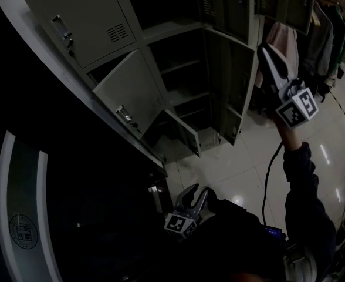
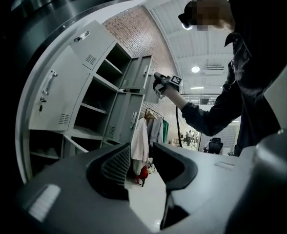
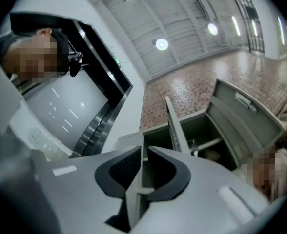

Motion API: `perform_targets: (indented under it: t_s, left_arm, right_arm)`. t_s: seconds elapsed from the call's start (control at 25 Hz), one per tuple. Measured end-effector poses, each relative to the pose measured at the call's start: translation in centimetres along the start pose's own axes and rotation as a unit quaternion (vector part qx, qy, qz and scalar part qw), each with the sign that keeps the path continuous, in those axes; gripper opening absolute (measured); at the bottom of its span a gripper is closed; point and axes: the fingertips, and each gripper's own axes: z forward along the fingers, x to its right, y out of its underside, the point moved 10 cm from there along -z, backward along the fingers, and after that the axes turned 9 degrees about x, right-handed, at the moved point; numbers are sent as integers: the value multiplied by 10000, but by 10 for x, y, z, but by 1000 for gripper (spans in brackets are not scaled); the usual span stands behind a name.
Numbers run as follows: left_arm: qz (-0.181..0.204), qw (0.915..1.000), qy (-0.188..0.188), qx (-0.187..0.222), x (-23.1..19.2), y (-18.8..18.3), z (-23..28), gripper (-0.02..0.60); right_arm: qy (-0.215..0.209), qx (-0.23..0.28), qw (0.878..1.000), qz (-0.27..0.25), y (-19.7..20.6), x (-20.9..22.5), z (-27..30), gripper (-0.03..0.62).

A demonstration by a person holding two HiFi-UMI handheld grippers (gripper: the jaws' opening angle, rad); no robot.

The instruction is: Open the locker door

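Note:
The grey locker bank [image 1: 84, 19] fills the head view, with several doors hanging open. My right gripper [image 1: 261, 54] is raised at arm's length to the free edge of a tall open locker door [image 1: 246, 28]. In the right gripper view its jaws [image 3: 142, 152] are shut on a thin grey door edge [image 3: 138, 184] that runs between the pads. The left gripper view shows that gripper [image 2: 158, 83] beside an upper open door [image 2: 142, 72]. My left gripper [image 1: 191, 201] hangs low near my body, open with nothing between its fingers [image 2: 143, 152].
A middle door [image 1: 131, 90] and a small low door [image 1: 184, 131] swing out to the left. Coats hang on a rack [image 1: 331, 40], and a pale garment [image 1: 284, 40] hangs by the lockers. A cable [image 1: 269, 175] drops from my right arm over the glossy tiled floor [image 1: 237, 169].

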Motion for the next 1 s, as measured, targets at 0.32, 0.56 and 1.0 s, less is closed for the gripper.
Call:
perform_targets:
  t_s: [0.32,0.56,1.0]
  left_arm:
    - [-454,9987,-44,-246,82,42,-58,139]
    - [-115,9979,403,-486,109,54,-49,105]
    - [393,9979,437,-272,205,71,12,86]
  right_arm:
    - [254,-2824,9367,2055,82,-187,-282,28]
    - [449,-3619,8864,2852,63,-259,-379,29]
    - [-281,-3310,9349,1249,-28,-188,-400,2]
